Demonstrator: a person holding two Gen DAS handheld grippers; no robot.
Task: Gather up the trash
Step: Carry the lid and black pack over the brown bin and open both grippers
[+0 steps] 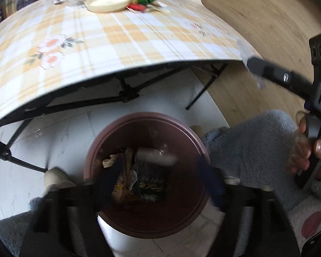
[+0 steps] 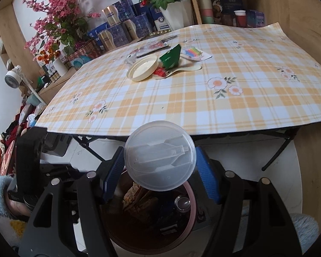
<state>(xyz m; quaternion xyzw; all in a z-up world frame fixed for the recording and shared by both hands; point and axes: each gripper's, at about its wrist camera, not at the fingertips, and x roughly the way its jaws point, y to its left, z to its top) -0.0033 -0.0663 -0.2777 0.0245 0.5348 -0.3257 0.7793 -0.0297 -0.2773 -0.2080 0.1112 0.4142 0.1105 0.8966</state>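
Your right gripper (image 2: 160,167) clamps the clear round plastic lid (image 2: 160,155) above the maroon round trash bin (image 2: 191,209) for dropping; left gripper (image 1: 160,184) spread, empty.

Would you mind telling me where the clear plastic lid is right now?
In the right wrist view, the clear plastic lid sits bottom centre, held between the right gripper's blue fingers, just off the table's near edge and above the brown trash bin.
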